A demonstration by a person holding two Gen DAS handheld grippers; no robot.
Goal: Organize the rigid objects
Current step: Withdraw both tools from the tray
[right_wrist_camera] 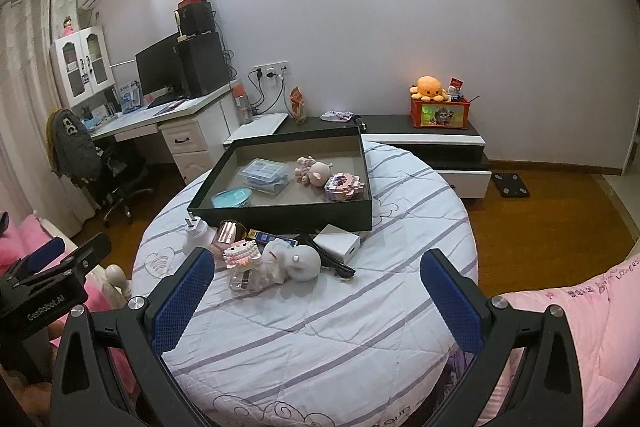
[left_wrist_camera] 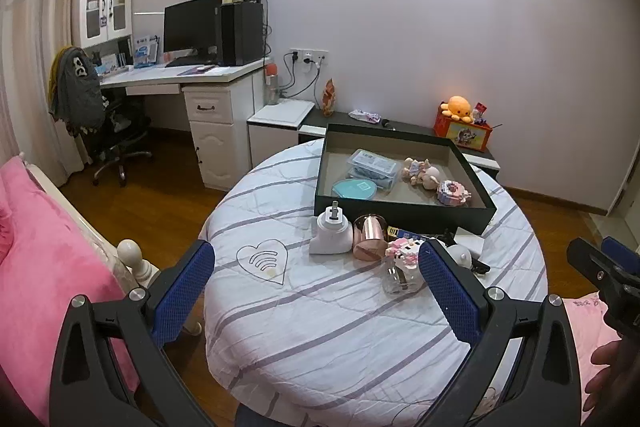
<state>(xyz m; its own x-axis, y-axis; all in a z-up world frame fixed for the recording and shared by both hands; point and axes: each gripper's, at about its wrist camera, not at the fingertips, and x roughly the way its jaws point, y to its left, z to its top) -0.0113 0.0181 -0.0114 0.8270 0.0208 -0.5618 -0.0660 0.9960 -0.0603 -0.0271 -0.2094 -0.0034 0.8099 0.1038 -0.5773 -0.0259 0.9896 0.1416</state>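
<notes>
Two tools (left_wrist_camera: 316, 269) (right_wrist_camera: 316, 277) agape, empty.

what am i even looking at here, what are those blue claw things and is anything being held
Those are two hand-held grippers, one per hand, each carrying a camera that looks along its fingers. One picture is from the left gripper, the other from the right gripper. Both are open and hold nothing. Ahead is a round table under a striped cloth. On it sits a dark tray with a few items inside, and loose things lie in front of it, such as a white plug and a copper cup.
</notes>
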